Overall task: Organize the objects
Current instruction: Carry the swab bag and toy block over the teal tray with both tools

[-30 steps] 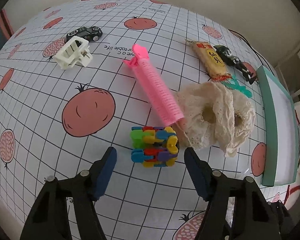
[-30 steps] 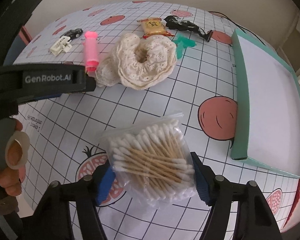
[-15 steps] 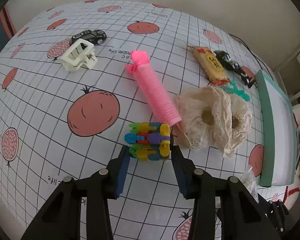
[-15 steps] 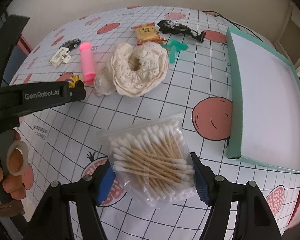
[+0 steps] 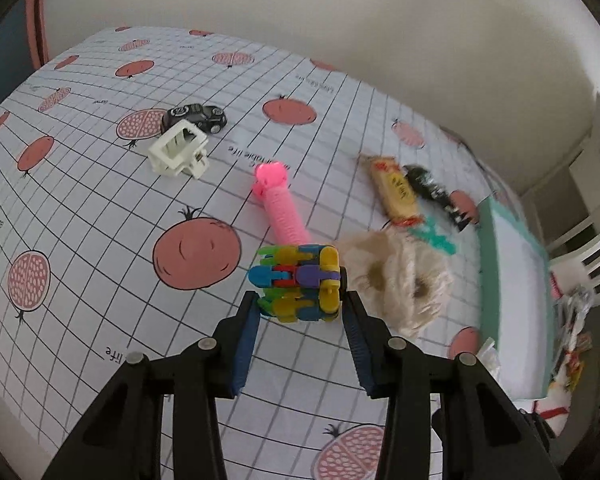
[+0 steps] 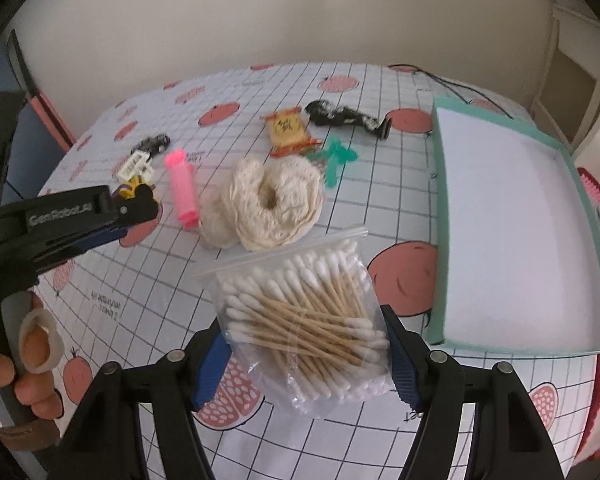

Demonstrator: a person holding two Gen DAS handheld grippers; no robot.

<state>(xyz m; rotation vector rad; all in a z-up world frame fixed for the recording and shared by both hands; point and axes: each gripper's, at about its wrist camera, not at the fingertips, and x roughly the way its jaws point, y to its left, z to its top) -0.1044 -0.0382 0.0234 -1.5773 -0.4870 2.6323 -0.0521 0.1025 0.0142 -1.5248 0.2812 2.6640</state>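
Multicoloured block toy (image 5: 298, 283); pink roller (image 5: 282, 208); cream scrunchie (image 6: 268, 204); teal-rimmed white tray (image 6: 516, 236).

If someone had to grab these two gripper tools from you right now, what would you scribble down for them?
Left gripper: shut on the multicoloured block toy, which looks lifted off the tablecloth.
Right gripper: shut on the bag of cotton swabs, held beside the open teal box.
Done: nothing is in the box that I can see.
Left on the cloth: pink roller, cream lace scrunchie, white hair claw, black toy car, snack packet, dark figurine and teal clip.
Probably next: put both held items in the box, then collect the rest.
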